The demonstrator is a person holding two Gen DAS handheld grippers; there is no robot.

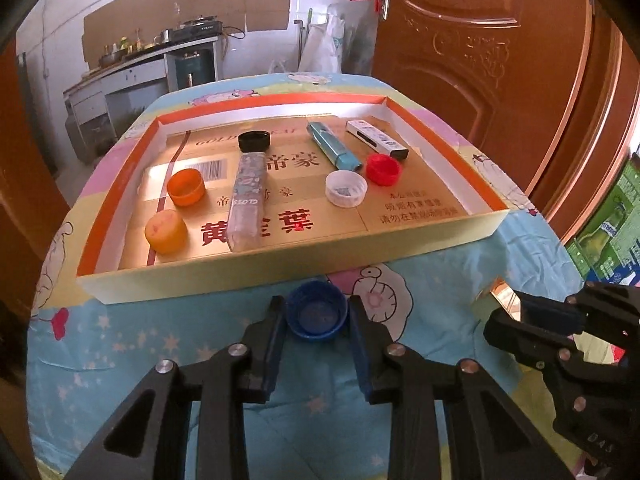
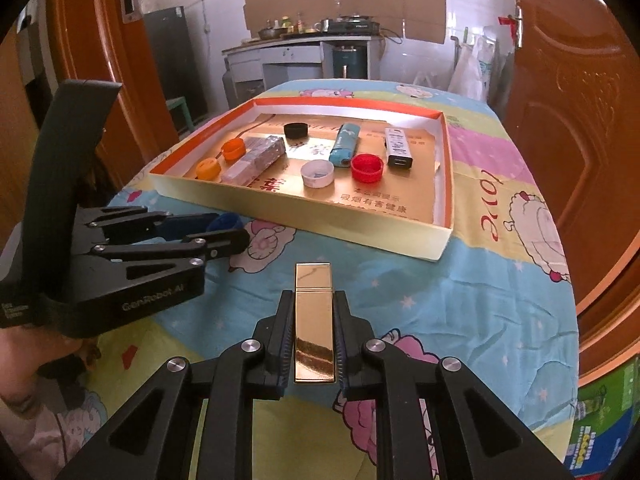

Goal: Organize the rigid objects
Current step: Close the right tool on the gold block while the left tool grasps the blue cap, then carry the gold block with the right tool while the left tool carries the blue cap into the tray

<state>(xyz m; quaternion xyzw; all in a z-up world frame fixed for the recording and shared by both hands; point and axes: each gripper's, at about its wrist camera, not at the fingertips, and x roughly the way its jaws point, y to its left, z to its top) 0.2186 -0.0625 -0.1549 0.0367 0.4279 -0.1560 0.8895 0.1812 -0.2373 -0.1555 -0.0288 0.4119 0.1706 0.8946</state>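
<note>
A blue bottle cap [image 1: 316, 312] lies open side up on the tablecloth, just before the tray's front wall [image 1: 288, 276]. My left gripper [image 1: 316, 303] is shut on it, one pad against each side. The right wrist view shows the same grip on the blue cap [image 2: 226, 220] from the side, with the left gripper [image 2: 232, 228] low over the cloth. My right gripper [image 2: 313, 296] is shut on a shiny gold rectangular case [image 2: 314, 320], held lengthwise above the cloth in front of the tray [image 2: 320, 224]. In the left wrist view the right gripper [image 1: 504, 318] stands at the right edge.
The shallow orange-rimmed tray holds an orange cap [image 1: 186, 187], a yellow cap [image 1: 166, 232], a clear long box [image 1: 248, 200], a black cap [image 1: 254, 141], a teal lighter [image 1: 334, 146], a white case [image 1: 376, 139], a red cap [image 1: 383, 169] and a white cap [image 1: 346, 188]. Wooden doors flank the table.
</note>
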